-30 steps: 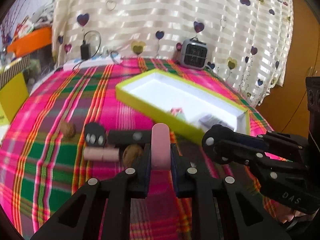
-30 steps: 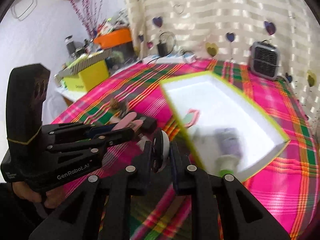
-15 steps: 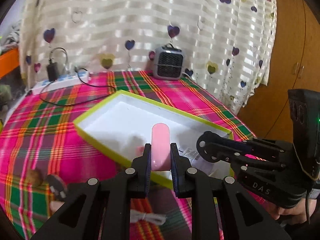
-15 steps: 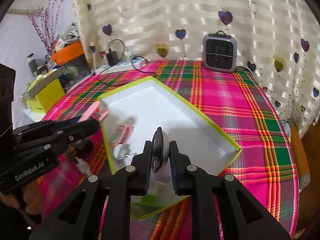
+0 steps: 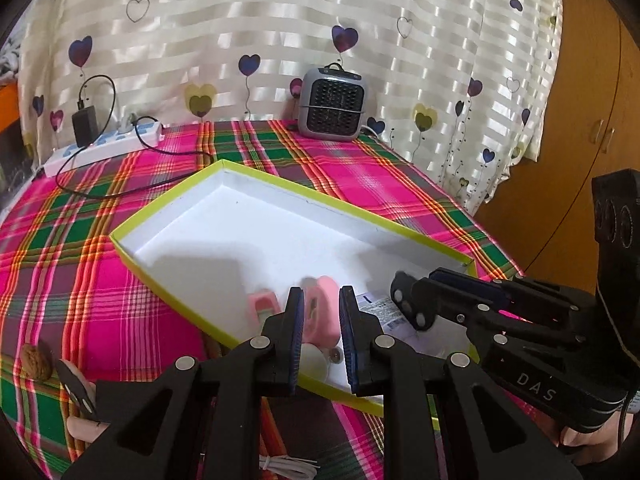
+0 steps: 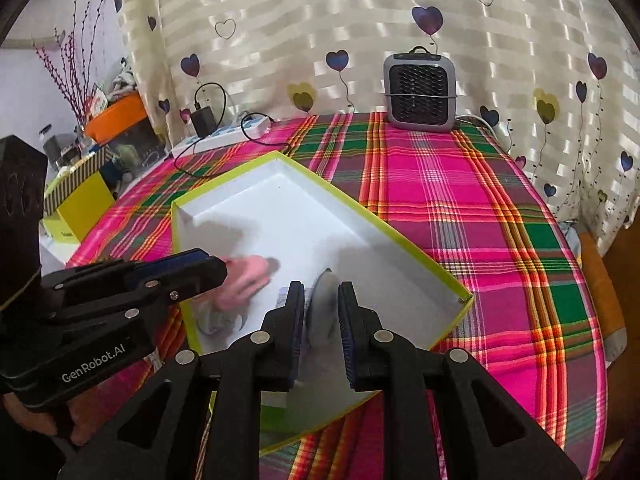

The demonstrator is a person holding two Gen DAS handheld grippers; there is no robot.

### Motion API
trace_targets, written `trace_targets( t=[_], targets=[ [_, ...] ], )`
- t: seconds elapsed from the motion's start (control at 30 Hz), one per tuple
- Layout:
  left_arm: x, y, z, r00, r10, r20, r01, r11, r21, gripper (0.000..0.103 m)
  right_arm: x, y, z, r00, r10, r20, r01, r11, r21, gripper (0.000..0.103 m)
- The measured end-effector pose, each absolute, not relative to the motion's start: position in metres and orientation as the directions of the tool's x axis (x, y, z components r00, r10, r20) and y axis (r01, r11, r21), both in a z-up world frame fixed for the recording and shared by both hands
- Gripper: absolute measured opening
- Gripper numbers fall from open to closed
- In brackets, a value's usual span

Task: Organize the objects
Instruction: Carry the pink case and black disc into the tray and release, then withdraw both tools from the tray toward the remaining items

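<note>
A shallow white box with a lime-green rim (image 5: 168,203) (image 6: 384,228) lies on the plaid table. My left gripper (image 5: 320,332) is open over its near corner, and a blurred pink oblong piece (image 5: 322,312) (image 6: 244,280) falls from between the fingers. My right gripper (image 6: 320,332) is open over the box too, and a blurred grey-white round object (image 6: 322,304) drops between its fingers. Another pink item (image 5: 262,306), a white disc (image 5: 314,360) and a labelled packet (image 5: 380,312) lie in the box.
A walnut (image 5: 36,362), a pale pink cylinder (image 5: 80,426) and a white cable (image 5: 286,466) lie on the plaid cloth at the near left. A grey mini heater (image 5: 332,106) and a power strip (image 5: 104,150) stand at the back by the curtain.
Both grippers have moved over the box and opened. The pink piece left the left gripper's fingers and the round object left the right gripper's; both are dropping into the box.
</note>
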State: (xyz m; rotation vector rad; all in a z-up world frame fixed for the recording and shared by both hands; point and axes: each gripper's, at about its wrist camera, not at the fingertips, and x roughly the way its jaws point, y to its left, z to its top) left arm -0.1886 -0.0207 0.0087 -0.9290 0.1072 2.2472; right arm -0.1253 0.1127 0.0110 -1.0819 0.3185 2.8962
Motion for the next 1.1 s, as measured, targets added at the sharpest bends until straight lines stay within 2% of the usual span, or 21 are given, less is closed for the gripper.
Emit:
trace_targets(
  t=[0.23,0.43,0.63,0.7,0.77,0.97,1.1],
  targets=[
    [-0.186,-0.032,0.018,-0.525,0.584,-0.619,-0.617,-0.762,-0.196,0.018,-0.116,0.113,0.022,-0.797,-0.040,-0.602,-0.099,-0.975,0.197,0.021],
    [-0.180,-0.067,0.033,-0.592,0.569,-0.571,-0.546,-0.804,-0.235,0.019,-0.103,0.105,0.038,-0.845,-0.077,-0.529,-0.050,-0.974,0.221,0.021],
    [-0.162,-0.120,0.048,-0.683,0.554,-0.476,-0.472,-0.832,-0.291,0.019,-0.088,0.082,0.048,-0.861,-0.141,-0.488,0.033,-0.974,0.224,0.022],
    [-0.156,-0.137,0.047,-0.698,0.539,-0.472,-0.448,-0.842,-0.300,0.019,-0.085,0.072,0.047,-0.852,-0.180,-0.491,0.075,-0.971,0.227,0.035],
    [-0.153,-0.149,0.044,-0.706,0.526,-0.474,-0.434,-0.850,-0.298,0.020,-0.083,0.058,0.045,-0.838,-0.220,-0.500,0.125,-0.968,0.216,0.040],
    [-0.148,-0.173,0.030,-0.709,0.484,-0.513,-0.400,-0.875,-0.274,0.020,-0.085,0.022,0.035,-0.780,-0.301,-0.548,0.258,-0.953,0.157,0.040],
    [-0.146,-0.182,0.022,-0.704,0.465,-0.537,-0.384,-0.885,-0.264,0.023,-0.092,0.009,0.024,-0.740,-0.317,-0.593,0.286,-0.947,0.148,0.040]
  ],
)
